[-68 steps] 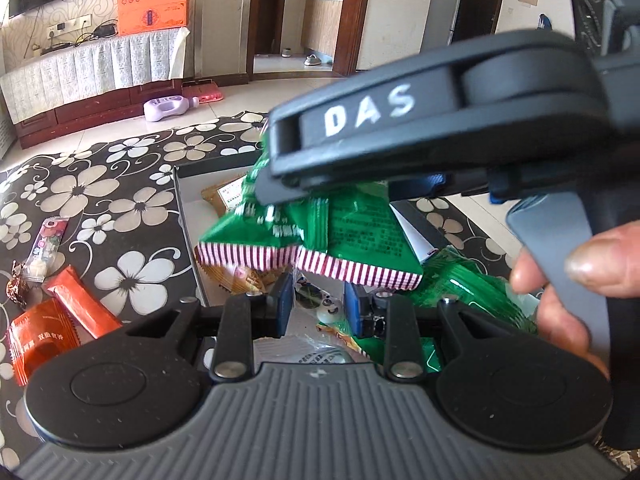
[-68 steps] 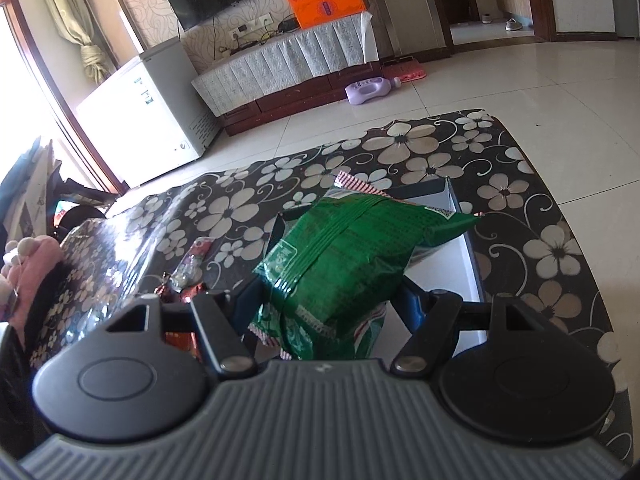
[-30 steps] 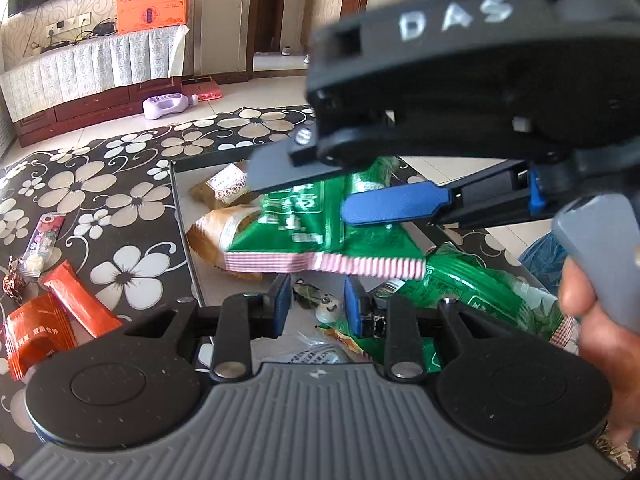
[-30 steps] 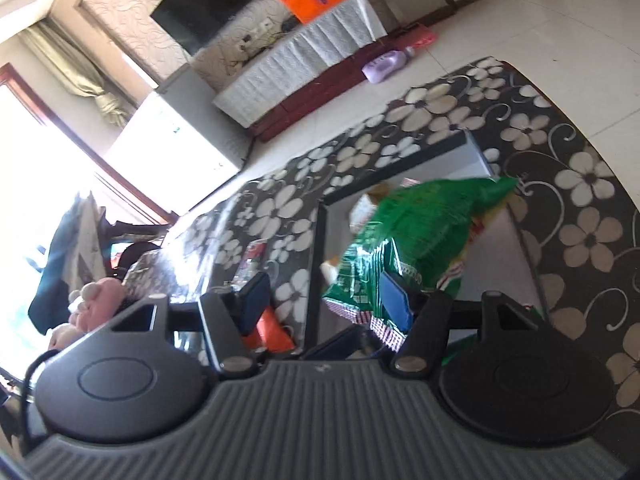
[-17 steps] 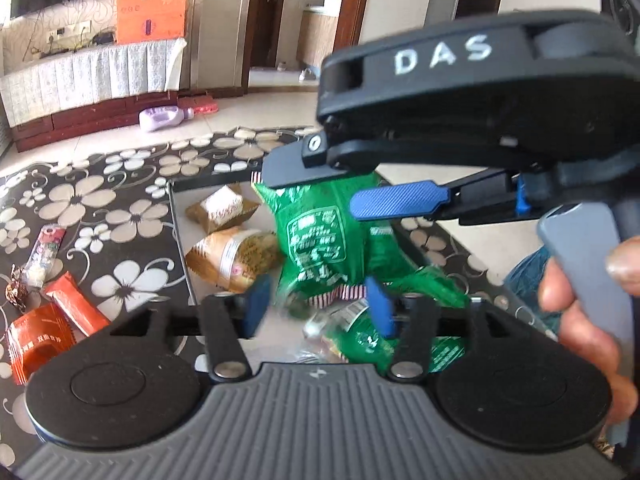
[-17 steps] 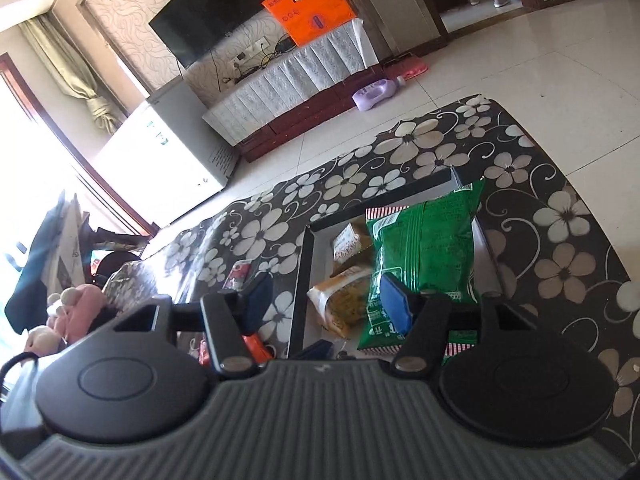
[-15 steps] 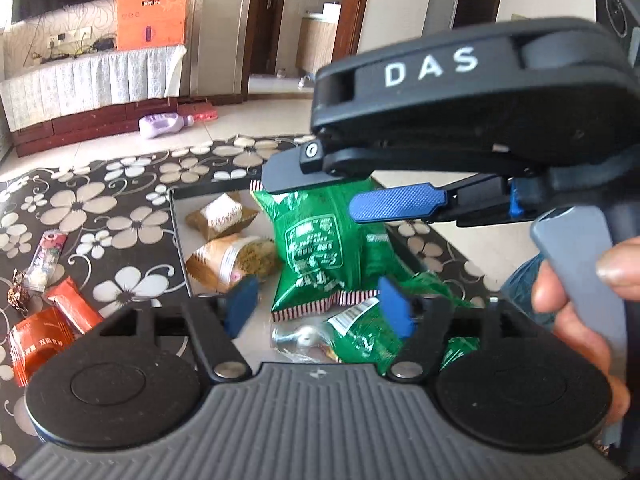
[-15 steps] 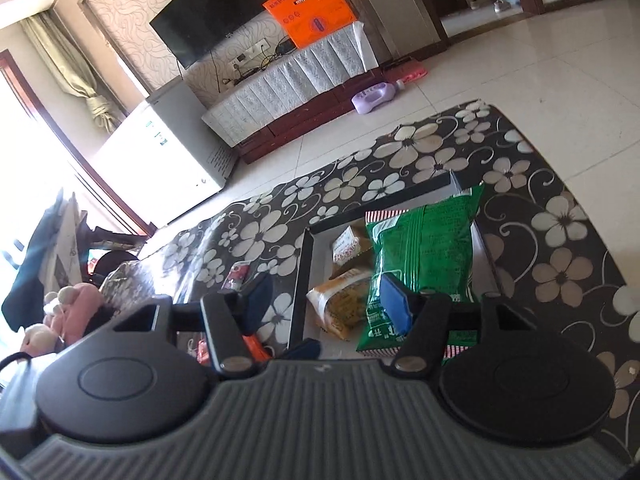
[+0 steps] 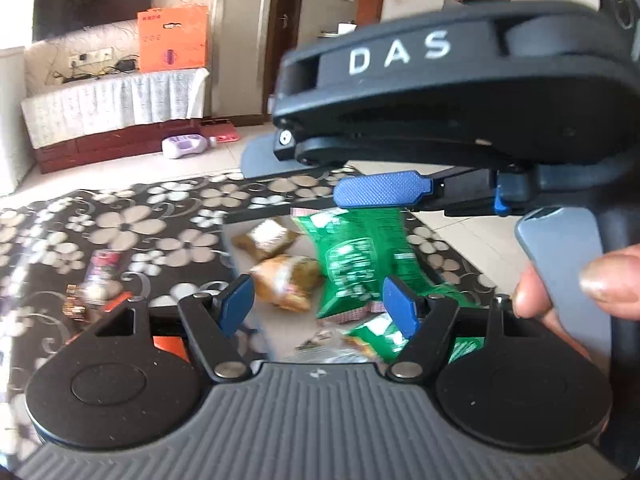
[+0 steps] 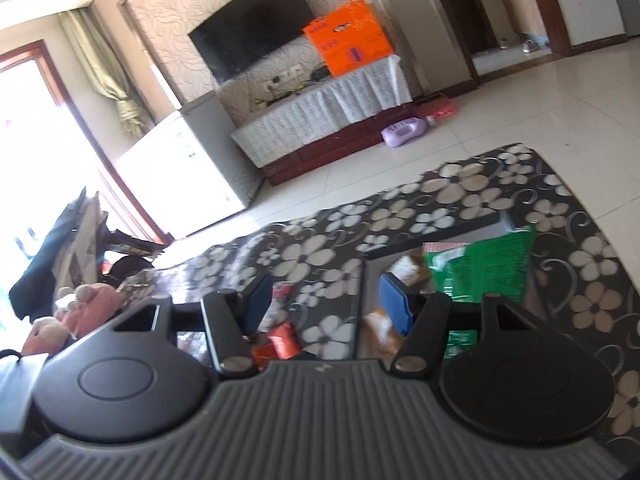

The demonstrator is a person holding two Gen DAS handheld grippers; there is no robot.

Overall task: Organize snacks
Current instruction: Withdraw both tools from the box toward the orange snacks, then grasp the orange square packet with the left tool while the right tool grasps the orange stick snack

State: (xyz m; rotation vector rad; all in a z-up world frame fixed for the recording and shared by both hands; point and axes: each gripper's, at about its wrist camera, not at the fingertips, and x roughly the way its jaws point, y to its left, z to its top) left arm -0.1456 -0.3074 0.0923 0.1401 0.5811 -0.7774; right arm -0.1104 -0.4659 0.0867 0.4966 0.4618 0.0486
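Observation:
A green snack bag (image 9: 360,256) lies in the grey tray (image 10: 434,231) on the flowered table, propped against the tray's far right side, shown in the right wrist view as green snack bag (image 10: 486,268). Two brown packets (image 9: 286,284) lie beside it, with more green wrappers (image 9: 384,334) nearer me. My left gripper (image 9: 318,306) hovers open above the tray's near end, nothing between its pads. My right gripper (image 10: 326,302) is open and empty too, over the tray's left rim. In the left wrist view it hangs above the tray, blue pad (image 9: 382,194) showing.
Orange packets (image 10: 280,340) and a small candy packet (image 9: 102,268) lie on the floral cloth (image 9: 120,224) left of the tray. A hand (image 9: 600,280) grips the right tool's trigger. Plush toys (image 10: 80,304) sit far left. A purple bottle (image 10: 404,130) lies on the floor.
The right gripper let go of the green bag, which now rests in the tray. The left gripper went from shut to open. Both grippers rose and drew back from the tray.

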